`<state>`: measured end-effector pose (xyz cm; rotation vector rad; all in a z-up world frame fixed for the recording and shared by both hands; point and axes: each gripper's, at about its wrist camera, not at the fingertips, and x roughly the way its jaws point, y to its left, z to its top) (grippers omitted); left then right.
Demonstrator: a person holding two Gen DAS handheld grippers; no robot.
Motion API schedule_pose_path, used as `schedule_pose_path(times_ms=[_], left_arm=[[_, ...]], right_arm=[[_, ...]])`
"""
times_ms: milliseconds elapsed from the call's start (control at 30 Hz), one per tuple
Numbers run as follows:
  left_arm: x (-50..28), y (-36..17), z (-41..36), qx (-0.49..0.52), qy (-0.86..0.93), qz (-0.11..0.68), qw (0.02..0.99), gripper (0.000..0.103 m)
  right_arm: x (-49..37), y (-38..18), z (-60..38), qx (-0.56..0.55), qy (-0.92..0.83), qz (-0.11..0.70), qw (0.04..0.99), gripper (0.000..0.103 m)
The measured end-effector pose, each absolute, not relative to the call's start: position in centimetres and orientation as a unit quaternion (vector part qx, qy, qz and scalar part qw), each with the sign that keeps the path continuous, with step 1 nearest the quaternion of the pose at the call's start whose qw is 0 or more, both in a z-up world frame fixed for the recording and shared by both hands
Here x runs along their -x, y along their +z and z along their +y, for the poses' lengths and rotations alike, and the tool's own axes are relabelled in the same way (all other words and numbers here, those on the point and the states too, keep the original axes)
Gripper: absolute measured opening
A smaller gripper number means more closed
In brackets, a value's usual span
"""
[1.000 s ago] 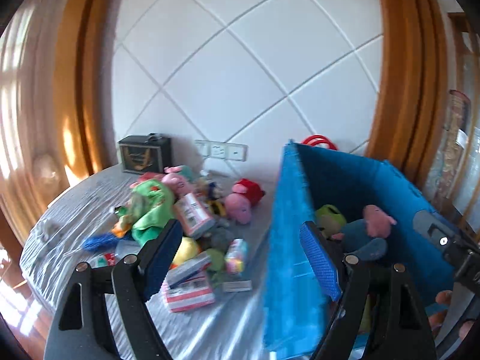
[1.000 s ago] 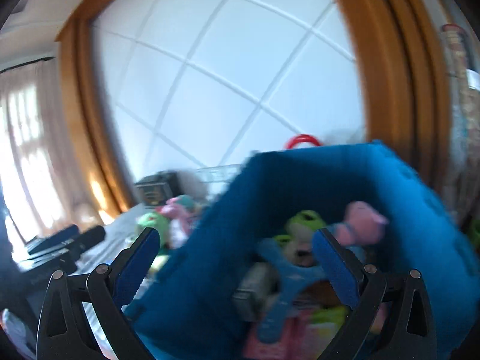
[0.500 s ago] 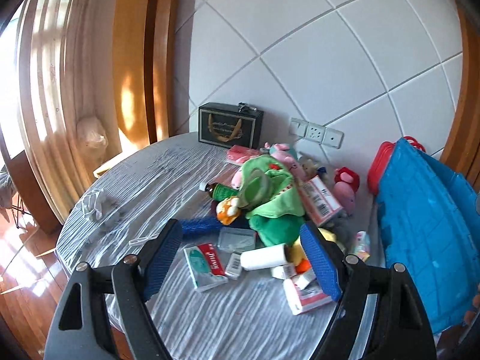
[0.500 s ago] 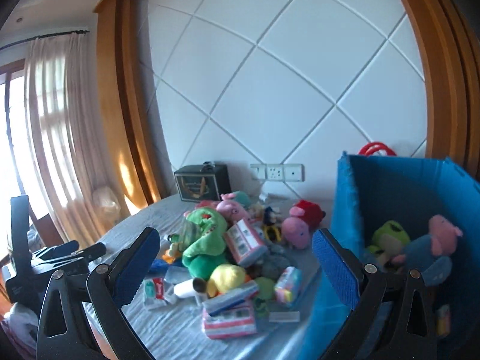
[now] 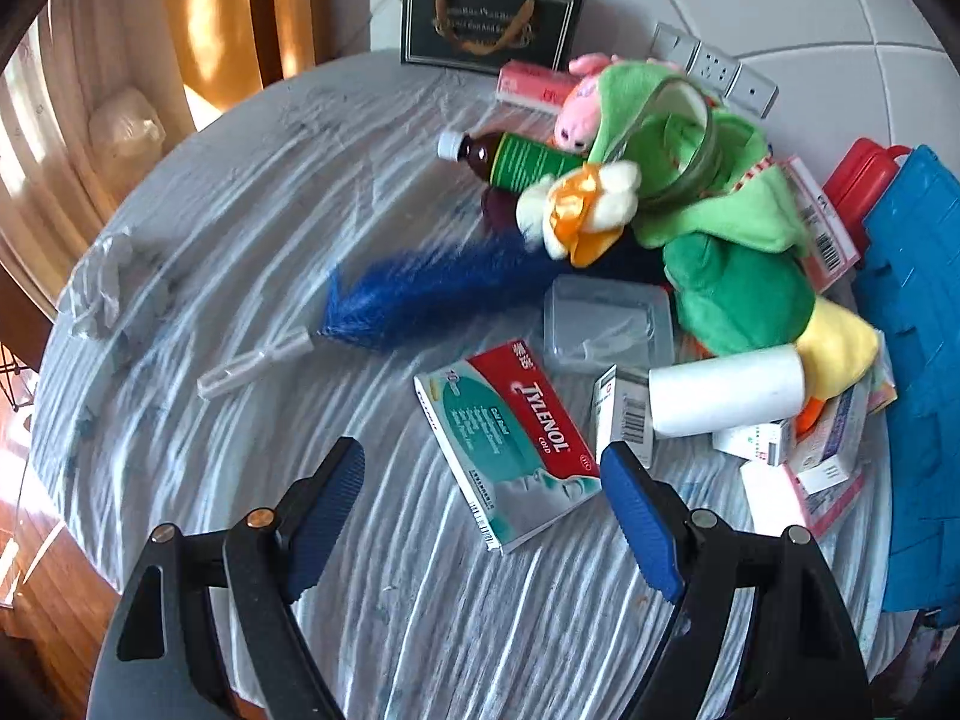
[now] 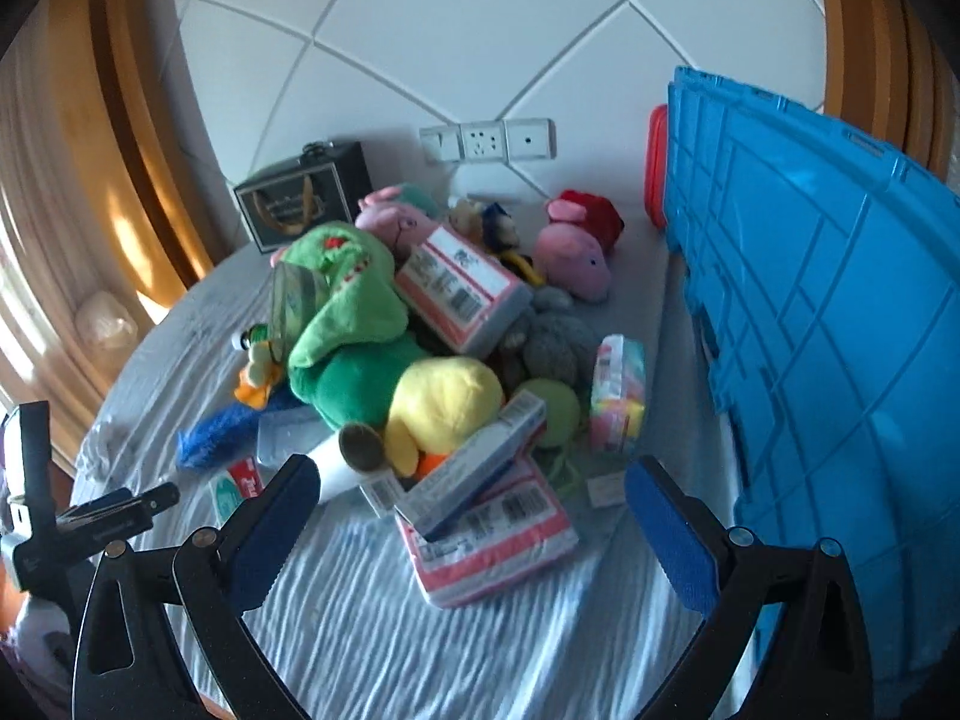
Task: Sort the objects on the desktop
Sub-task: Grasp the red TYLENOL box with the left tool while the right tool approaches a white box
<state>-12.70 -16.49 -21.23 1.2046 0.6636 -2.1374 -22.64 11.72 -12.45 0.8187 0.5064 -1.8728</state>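
A heap of toys and boxes lies on a round table with a grey cloth [image 5: 240,192]. My left gripper [image 5: 483,483] is open and empty, just above a Tylenol box [image 5: 510,438] near the table's front. Beyond it are a white roll [image 5: 726,390], a clear plastic case [image 5: 606,324], a blue feather tail [image 5: 420,294], a green plush [image 5: 720,228] and a brown bottle [image 5: 516,159]. My right gripper [image 6: 471,510] is open and empty, above a pink-striped box stack [image 6: 492,534]. A yellow plush [image 6: 444,402] and the green plush [image 6: 348,324] lie behind it.
A blue plastic crate [image 6: 828,330] stands at the table's right side; it also shows in the left wrist view [image 5: 924,360]. A dark gift box [image 5: 489,21] sits by the wall. A clear tube [image 5: 258,363] and crumpled plastic [image 5: 99,282] lie at left. A red case [image 5: 858,180] leans behind the crate.
Both grippers have swung left away from the blue crate and dropped toward the table. The left one now hovers over the Tylenol box, the right one over the pink box stack.
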Motion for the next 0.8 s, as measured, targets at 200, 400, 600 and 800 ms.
schedule_pose_path(times_ms=[200, 400, 600, 800], left_arm=[[16.0, -26.3, -16.8, -0.487, -0.783, 0.251, 0.295, 0.081], [17.9, -28.5, -17.7, -0.482, -0.775, 0.262, 0.313, 0.082], [17.6, -28.7, -18.1, -0.514, -0.777, 0.213, 0.293, 0.082], [14.1, -28.0, -20.2, -0.531, -0.79, 0.151, 0.266, 0.081]], right_arm=[[22.1, -17.7, 9.5, -0.38, -0.741, 0.25, 0.493, 0.103], [21.5, -20.6, 7.9, -0.386, -0.718, 0.27, 0.513, 0.103], [19.1, -22.2, 5.9, -0.407, -0.694, 0.276, 0.526, 0.103], [14.9, -24.6, 3.3, -0.444, -0.677, 0.251, 0.531, 0.103]])
